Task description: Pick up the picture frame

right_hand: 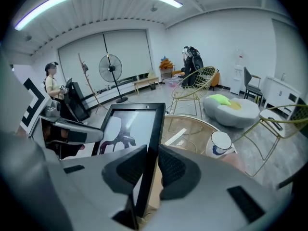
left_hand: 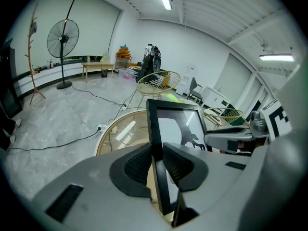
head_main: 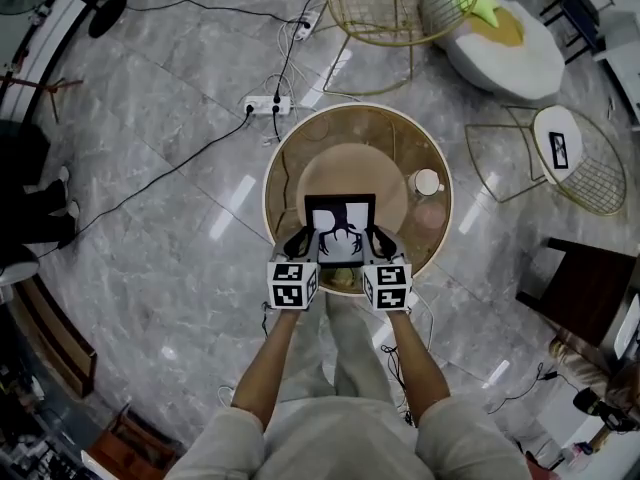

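A black picture frame (head_main: 340, 227) with a dark figure on a white print is held above the round glass table (head_main: 290, 158). My left gripper (head_main: 303, 242) is shut on the frame's left edge (left_hand: 156, 143). My right gripper (head_main: 378, 242) is shut on its right edge (right_hand: 153, 148). In the left gripper view the frame (left_hand: 175, 129) stands upright between the dark ribbed pads (left_hand: 139, 163). The right gripper view shows the print (right_hand: 126, 129) from the other side, with the left gripper's arm (right_hand: 72, 128) beyond it.
A white mug (head_main: 427, 181) stands on the table's right part, also in the right gripper view as a mug (right_hand: 221, 143). Gold wire chairs (head_main: 385, 8) and a white cushion seat (head_main: 505, 43) lie beyond. Power strips and cables (head_main: 268, 104) run over the floor. A standing fan (left_hand: 63, 40) is far left.
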Tool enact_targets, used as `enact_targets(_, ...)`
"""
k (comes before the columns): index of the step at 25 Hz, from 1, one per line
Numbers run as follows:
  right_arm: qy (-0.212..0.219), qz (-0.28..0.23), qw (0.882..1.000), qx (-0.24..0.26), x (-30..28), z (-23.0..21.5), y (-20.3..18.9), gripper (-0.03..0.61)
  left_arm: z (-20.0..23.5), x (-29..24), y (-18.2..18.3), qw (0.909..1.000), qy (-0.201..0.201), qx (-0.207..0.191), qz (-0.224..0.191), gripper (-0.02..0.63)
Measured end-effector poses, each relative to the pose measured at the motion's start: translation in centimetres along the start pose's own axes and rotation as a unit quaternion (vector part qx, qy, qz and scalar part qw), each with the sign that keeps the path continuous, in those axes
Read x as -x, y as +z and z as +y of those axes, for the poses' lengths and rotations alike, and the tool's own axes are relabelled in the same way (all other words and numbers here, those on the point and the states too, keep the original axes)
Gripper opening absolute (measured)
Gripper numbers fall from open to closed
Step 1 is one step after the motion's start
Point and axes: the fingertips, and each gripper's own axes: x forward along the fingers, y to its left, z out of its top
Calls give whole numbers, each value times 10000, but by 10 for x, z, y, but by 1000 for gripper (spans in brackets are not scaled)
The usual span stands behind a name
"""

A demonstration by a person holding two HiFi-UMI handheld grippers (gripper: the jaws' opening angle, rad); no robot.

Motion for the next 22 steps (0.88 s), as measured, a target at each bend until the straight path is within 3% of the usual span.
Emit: enact_targets(22,-208,-1147,9928,272,93,-2,123,75,-50,83,125,9934,87,-384,-1073,74)
